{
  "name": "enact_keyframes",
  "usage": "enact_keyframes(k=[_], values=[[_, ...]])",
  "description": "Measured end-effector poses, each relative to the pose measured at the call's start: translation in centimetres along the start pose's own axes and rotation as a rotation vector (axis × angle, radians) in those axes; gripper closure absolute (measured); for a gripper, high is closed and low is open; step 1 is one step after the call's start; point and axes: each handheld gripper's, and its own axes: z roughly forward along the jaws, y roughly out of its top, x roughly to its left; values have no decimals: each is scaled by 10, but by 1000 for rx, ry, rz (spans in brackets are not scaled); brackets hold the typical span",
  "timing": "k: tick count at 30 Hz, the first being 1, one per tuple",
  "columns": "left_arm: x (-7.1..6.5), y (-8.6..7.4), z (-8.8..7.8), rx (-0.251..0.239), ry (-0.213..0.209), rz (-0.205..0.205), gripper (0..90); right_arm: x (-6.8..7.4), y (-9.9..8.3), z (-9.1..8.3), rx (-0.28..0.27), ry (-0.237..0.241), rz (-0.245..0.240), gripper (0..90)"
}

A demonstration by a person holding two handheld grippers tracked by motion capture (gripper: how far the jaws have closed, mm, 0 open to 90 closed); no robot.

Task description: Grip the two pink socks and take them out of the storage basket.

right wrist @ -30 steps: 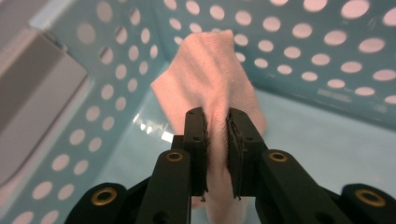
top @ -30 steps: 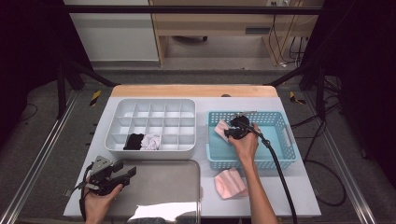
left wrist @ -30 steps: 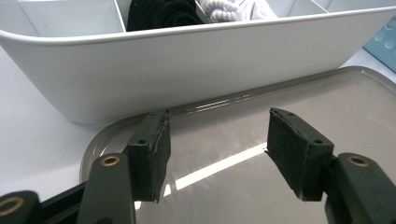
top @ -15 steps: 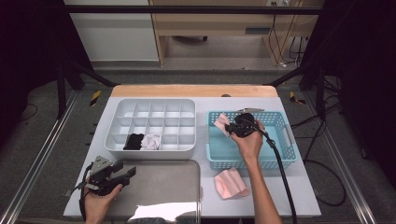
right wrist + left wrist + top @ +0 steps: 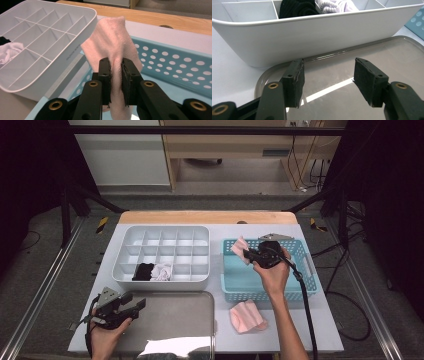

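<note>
Jaws of the right gripper [image 5: 115, 75] are clamped on a soft pink cloth [image 5: 113, 47], which bunches upward between the two black pads and hangs a little below them. In the high view this right gripper [image 5: 248, 254] is held above the left part of a light blue perforated plastic basket [image 5: 300, 290], with the pink cloth [image 5: 239, 247] sticking out toward the basket's left rim, clear of the basket floor. Just to the left of the basket stands a white plastic organiser tray with many small compartments [image 5: 162, 231]; two front compartments side by side hold a rolled black cloth [image 5: 143, 271] and a pale lilac-white cloth [image 5: 161, 271]. A second folded pink cloth [image 5: 247, 316] lies on the white tabletop [image 5: 300, 330] just in front of the basket.

Jaws of the left gripper [image 5: 327, 83] stand wide apart with nothing between them; they have just been closing slightly. That left gripper [image 5: 131, 305] hovers over the left edge of a flat grey metal tray [image 5: 175, 320] in front of the organiser, whose white front wall [image 5: 317, 37] rises beyond the pads.
</note>
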Motion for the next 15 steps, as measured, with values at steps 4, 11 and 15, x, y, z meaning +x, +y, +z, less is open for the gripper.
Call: enact_keyframes(k=[4, 11, 15], values=[[1, 0, -1, -2, -4, -6, 412, 6, 0, -13, -13, 12, -22, 794], [1, 0, 0, 0, -5, -10, 409, 22, -1, -42, -52, 48, -57, 794], [0, 0, 0, 0, -3, -17, 392, 29, -4, -56, -62, 60, -81, 794]])
